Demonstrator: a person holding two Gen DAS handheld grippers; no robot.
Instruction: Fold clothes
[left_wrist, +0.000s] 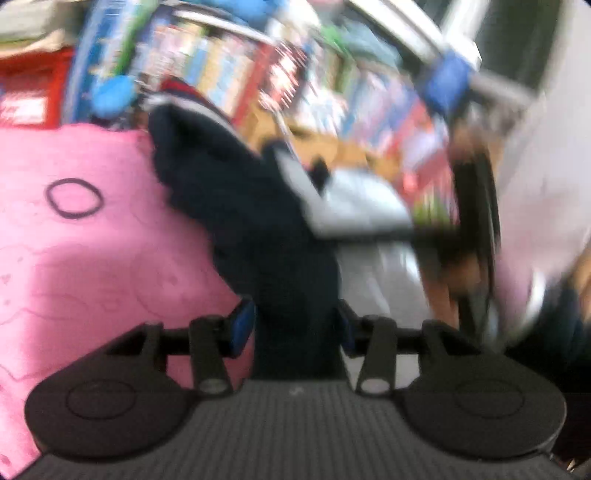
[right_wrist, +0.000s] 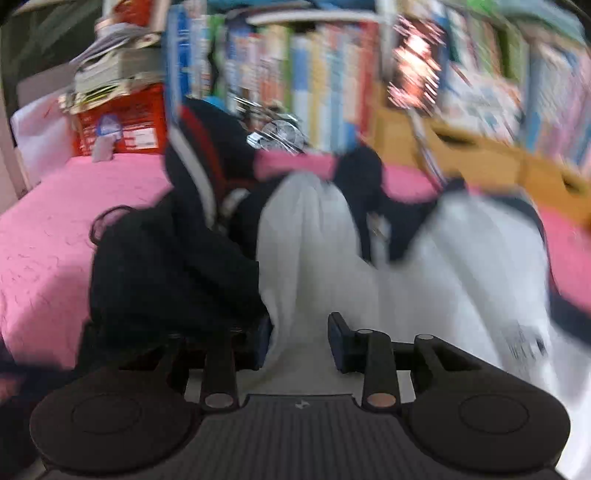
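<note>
STEP: mid-fold, judged | L gripper (left_wrist: 295, 325) jaws apart, navy fabric between, grip can't tell | R gripper (right_wrist: 299, 339) jaws apart over white lining, nothing pinched | navy-and-white jacket (right_wrist: 314, 240) heaped on pink bedspread (right_wrist: 48, 236) | NEXT: likely re-pinch an edge, pull flat | bookshelf (right_wrist: 314, 81) behind, hair tie (left_wrist: 74, 197) beside.

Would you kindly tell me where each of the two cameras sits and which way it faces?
Left wrist view: on the left gripper, looking forward and down over the pink bedcover at a dark navy garment between its jaws; a blurred arm shows at right.
Right wrist view: on the right gripper, facing white cloth between its jaws, bookshelves behind.
Shared: bedcover, navy garment, hair tie, shelves.
</note>
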